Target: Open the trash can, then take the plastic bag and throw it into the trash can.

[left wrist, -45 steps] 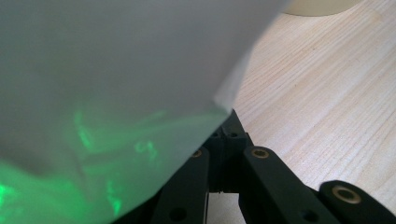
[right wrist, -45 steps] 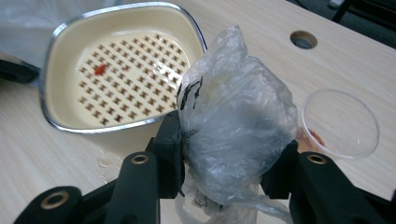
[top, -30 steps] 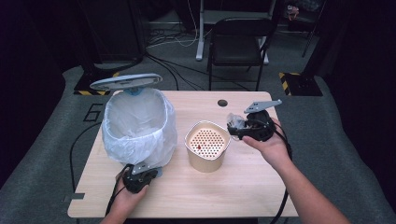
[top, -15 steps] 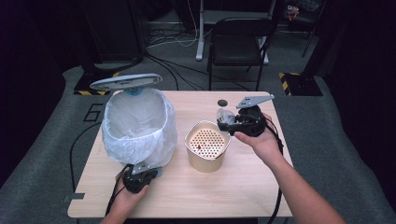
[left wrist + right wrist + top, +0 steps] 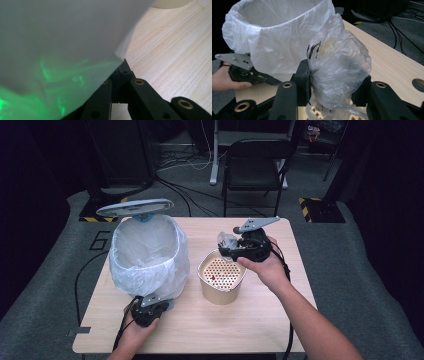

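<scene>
A: Starting at the left, what is the left claw (image 5: 150, 306) doing?

B: It sits at the near foot of the bin (image 5: 150, 255), and its jaws are pressed together on the loose skirt of the bin liner (image 5: 62, 50), pinning the thin film down at the bench (image 5: 310, 320). In the left gripper view the white film drapes right over the closed jaws.

A: So the bin is being steadied?

B: I'd judge so. The bin looks light, and its lid (image 5: 134, 208) stands open behind it, so the mouth is free.

A: And in the middle?

B: A tan basket with a perforated floor (image 5: 221, 276) stands just beside the bin, a few red specks in it.

A: Then the right claw?

B: The right claw (image 5: 226, 246) hovers above the basket's far rim and pinches a crumpled plastic bag (image 5: 337, 65). Its jaws are partly spread, clamping the bag from both sides around its bulging middle.

A: How will that bag handle?

B: Light and soft, I think. The film is thin, clear and creased, with something pale bunched inside. It will squash and not resist, and slick film may slide out of a loose grip. It also hangs below the jaws, so the tail could catch on the basket rim.

A: Where is best to hold it?

B: Across the thick gathered part, as now, not by a loose corner. Then carry it left, above the liner's rim, before letting go.
</scene>
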Demonstrator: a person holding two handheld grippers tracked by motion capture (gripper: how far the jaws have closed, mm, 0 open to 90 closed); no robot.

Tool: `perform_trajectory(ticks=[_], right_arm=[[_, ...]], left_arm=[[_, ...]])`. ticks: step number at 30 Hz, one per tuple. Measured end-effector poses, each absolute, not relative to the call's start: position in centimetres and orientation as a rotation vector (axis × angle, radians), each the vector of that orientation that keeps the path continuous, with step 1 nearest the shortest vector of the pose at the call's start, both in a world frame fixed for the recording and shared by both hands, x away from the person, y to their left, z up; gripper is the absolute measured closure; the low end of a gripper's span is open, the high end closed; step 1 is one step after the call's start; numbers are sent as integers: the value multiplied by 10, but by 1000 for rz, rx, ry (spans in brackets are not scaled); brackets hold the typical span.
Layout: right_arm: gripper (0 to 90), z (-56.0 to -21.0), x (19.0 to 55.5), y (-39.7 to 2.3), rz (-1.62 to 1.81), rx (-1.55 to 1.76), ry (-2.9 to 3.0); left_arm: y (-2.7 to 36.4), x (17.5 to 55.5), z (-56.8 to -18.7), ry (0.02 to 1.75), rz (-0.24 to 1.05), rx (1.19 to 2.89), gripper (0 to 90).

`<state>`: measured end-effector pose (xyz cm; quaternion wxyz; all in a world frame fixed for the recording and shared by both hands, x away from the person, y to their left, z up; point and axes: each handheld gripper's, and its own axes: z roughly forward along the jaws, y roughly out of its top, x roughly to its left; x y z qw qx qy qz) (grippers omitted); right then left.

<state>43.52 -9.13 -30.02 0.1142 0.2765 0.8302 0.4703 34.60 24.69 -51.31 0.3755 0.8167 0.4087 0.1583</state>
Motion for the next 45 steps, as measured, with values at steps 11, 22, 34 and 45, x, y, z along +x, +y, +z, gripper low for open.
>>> perform_trajectory(ticks=[11,22,34,45], right_arm=[[585,-293,440,-67,1422,738,2455],[584,-286,446,-31,1464,670,2492],[584,-281,454,0,1476,611,2505],[584,-274,457,21,1505,595,2493]], left_arm=[[247,346,-513,1040,404,2089,900],[249,345,-512,1055,410,2105,900],[249,345,-514,1063,403,2089,900],[249,345,-513,1062,405,2103,900]])
